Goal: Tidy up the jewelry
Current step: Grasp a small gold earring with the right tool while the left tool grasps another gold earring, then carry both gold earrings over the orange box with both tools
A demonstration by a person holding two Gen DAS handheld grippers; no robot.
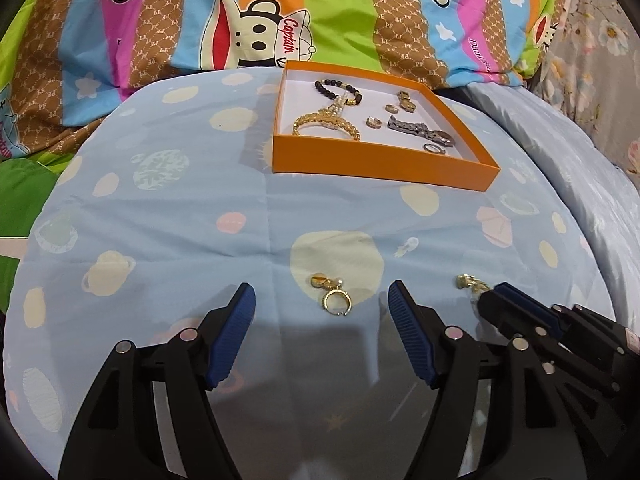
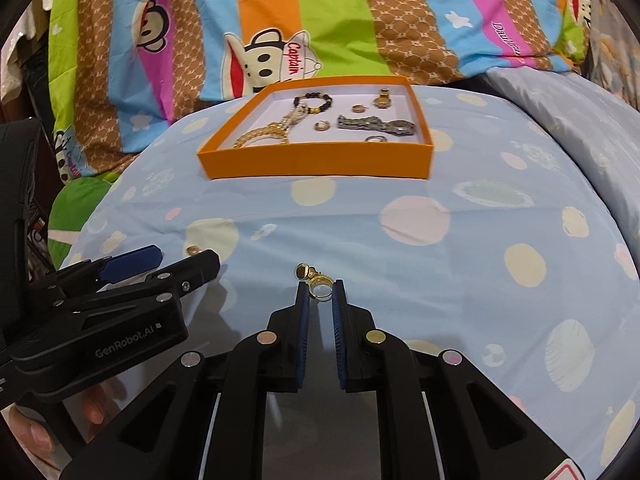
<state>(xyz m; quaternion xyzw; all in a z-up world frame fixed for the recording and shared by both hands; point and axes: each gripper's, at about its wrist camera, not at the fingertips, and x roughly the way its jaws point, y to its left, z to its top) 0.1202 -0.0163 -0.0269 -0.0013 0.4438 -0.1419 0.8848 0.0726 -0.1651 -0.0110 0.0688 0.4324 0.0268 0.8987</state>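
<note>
Picking up the last loose pieces: right gripper [image 2: 320, 286] pinching a gold ring [image 2: 321, 283] on the blue cloth [image 2: 440, 264], left gripper [image 1: 322, 304] spread around another gold ring [image 1: 337, 301], next probably carrying into the orange box [image 2: 320, 164].

There is one orange box [image 1: 360, 160] holding two bracelets [image 1: 326, 126], one watch [image 1: 418, 128] and four small rings [image 1: 374, 122], and two gold rings [image 1: 336, 300] lie outside.
</note>
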